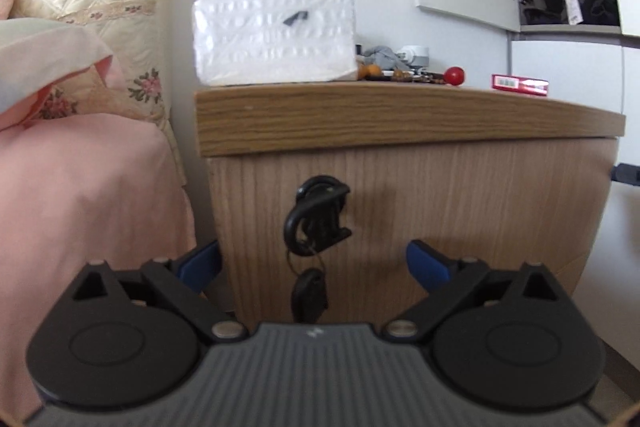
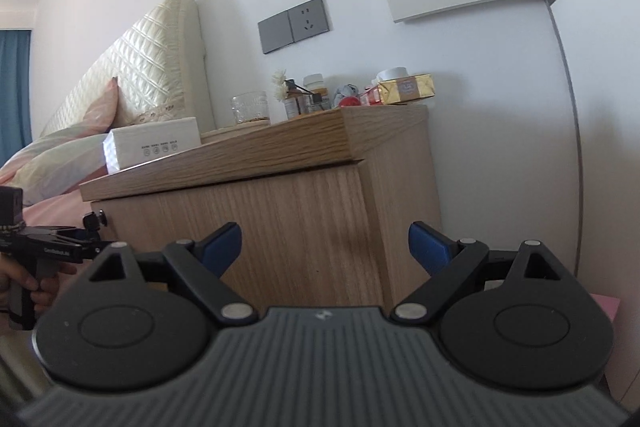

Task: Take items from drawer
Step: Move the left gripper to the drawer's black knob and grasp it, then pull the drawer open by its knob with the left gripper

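Drawer [image 1: 400, 211] front shut, straight ahead of left gripper [image 1: 314, 265], jaws spread, empty. Black handle [image 1: 316, 215] centred between fingers, keys maybe dangling below. Close squarely on handle, pull level. Right gripper [image 2: 324, 247] released, near right corner.

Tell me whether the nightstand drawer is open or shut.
Shut: the drawer front sits flush under the top, its handle ungrasped.
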Demonstrator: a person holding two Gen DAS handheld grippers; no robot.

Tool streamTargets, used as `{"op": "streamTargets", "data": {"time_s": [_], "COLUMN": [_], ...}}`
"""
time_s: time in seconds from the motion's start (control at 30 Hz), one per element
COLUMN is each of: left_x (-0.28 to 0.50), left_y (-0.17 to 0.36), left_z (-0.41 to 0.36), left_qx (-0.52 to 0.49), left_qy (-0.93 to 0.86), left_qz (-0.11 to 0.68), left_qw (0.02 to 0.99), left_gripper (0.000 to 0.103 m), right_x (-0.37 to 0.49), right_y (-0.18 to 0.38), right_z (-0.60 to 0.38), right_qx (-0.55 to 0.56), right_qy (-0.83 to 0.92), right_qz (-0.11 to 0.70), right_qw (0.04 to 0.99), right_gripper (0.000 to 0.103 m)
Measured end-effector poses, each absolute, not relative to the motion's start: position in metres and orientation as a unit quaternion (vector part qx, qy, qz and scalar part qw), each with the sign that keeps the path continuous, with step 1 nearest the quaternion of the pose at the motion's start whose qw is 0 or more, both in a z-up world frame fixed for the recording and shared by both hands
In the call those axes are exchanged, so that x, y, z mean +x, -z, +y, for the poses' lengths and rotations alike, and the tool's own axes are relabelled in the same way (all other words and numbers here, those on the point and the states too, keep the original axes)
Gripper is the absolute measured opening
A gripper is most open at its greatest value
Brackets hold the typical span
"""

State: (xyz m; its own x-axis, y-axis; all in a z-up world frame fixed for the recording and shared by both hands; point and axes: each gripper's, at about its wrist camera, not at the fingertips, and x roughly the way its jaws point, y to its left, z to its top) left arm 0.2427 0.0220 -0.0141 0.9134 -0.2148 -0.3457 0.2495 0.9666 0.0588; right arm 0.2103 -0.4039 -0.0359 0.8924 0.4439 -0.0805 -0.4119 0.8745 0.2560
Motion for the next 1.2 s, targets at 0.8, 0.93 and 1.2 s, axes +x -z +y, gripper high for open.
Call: {"op": "streamTargets", "data": {"time_s": [0.8,0.93,1.2], "left_x": [0.247,0.247,0.246], "left_y": [0.015,0.015,0.016], "left_z": [0.016,0.015,0.014], "left_qx": [0.073,0.075,0.076], "left_qy": [0.134,0.132,0.13], "left_qz": [0.162,0.161,0.159], "left_qw": [0.975,0.975,0.976], "left_gripper": [0.103,0.103,0.103], "right_x": [0.223,0.226,0.225], "right_y": [0.046,0.047,0.045], "right_z": [-0.398,-0.395,-0.395], "right_qx": [0.125,0.132,0.113], "right_qy": [-0.224,-0.218,-0.229], "right_qz": [0.086,0.084,0.091], "right_qw": [0.963,0.963,0.963], "right_gripper": [0.077,0.078,0.078]}}
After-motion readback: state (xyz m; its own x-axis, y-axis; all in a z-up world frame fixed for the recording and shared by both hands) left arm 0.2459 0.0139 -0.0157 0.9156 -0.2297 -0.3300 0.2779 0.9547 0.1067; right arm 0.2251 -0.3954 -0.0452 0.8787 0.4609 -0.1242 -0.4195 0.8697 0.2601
